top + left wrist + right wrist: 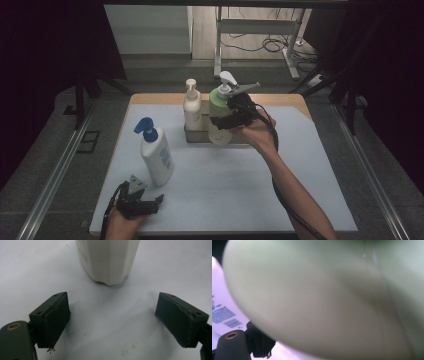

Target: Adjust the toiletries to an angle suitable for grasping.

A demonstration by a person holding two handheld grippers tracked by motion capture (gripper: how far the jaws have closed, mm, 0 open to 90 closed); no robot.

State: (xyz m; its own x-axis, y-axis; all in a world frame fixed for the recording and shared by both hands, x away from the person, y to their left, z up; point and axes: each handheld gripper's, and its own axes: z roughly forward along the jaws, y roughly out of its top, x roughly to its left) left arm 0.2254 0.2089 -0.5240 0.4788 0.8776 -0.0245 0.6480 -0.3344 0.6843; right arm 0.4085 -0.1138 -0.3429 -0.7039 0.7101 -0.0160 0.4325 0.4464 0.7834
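A pale green bottle with a white pump stands upright at the right part of a grey tray, beside a cream pump bottle. My right gripper is shut on the green bottle's body from the right. In the right gripper view the green bottle is blurred and very close, with one black finger below it. Whether the bottle's base rests in the tray is unclear. A white bottle with a blue pump stands on the mat at the left. My left gripper is open, just short of that bottle's base.
A white mat covers the wooden table; its front and right parts are bare. A white label with a barcode appears behind the green bottle. A desk frame and cables lie on the floor beyond the table.
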